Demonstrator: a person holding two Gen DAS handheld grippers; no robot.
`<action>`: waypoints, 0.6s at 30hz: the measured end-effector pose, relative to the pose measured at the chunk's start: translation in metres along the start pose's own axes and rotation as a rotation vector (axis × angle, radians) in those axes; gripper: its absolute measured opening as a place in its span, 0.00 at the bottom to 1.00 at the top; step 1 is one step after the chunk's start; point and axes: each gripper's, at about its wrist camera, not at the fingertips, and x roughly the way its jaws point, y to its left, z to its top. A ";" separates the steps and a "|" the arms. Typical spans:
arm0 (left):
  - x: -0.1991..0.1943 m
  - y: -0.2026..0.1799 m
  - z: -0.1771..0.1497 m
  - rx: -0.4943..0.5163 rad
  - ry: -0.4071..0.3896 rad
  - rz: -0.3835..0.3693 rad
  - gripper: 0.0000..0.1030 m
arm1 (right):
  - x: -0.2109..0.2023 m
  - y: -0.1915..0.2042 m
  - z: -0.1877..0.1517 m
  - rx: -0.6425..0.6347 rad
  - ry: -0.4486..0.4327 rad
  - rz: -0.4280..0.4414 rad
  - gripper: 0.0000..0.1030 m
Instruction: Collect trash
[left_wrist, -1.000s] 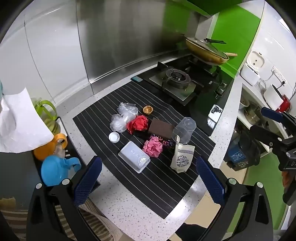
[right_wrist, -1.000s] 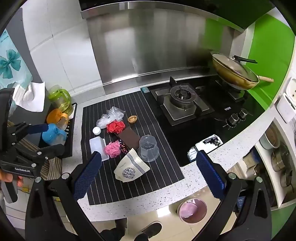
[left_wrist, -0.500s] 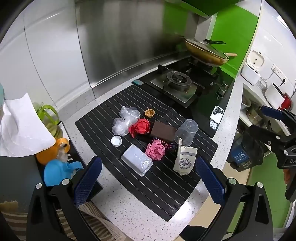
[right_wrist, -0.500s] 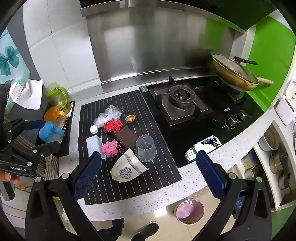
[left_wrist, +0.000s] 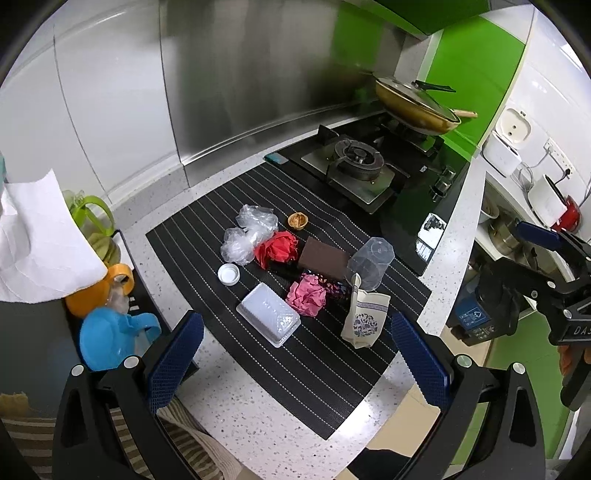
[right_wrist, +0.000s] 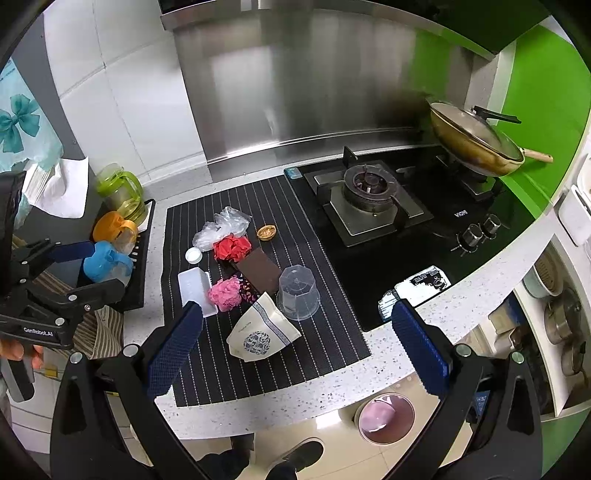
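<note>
We held both grippers above the desk (right_wrist: 258, 402), with the black striped mat (left_wrist: 258, 192) as our landmark. The left gripper (left_wrist: 295, 354) hung over the mat's near edge, its blue fingers (left_wrist: 175, 356) spread wide with nothing between them.

All the trash lay on the mat, and we read it from left to right. A white bottle cap (left_wrist: 228, 274) sat toward the mat's left side, and a clear plastic bag (left_wrist: 249, 232) was crumpled just behind it. A white plastic tray (left_wrist: 268, 318) rested nearer the mat's front edge. At the mat's middle lay a red paper wad (left_wrist: 277, 249) touching the bag, a pink paper wad (left_wrist: 307, 298) just beside the tray, and a small brown shell-like cup (left_wrist: 297, 220) toward the mat's back. A brown flat card (left_wrist: 323, 257) lay right of the red wad. A clear plastic cup (left_wrist: 370, 263) stood upside down toward the mat's right side, with a cream paper bag (left_wrist: 364, 317) just in front of it.

The right gripper (right_wrist: 295, 350) hovered over the mat's front right corner, fingers (right_wrist: 419, 347) likewise wide and empty. A pink bin (right_wrist: 386, 417) stood on the floor below that corner.
</note>
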 end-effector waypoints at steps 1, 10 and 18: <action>0.000 0.000 -0.001 -0.001 -0.001 0.001 0.95 | 0.000 0.000 0.000 -0.001 0.000 -0.001 0.97; 0.000 -0.004 -0.002 0.005 -0.001 -0.011 0.95 | 0.000 0.000 0.001 -0.001 0.000 -0.001 0.97; 0.000 -0.006 -0.001 0.019 -0.011 0.006 0.95 | 0.000 -0.001 0.001 0.000 0.002 -0.001 0.97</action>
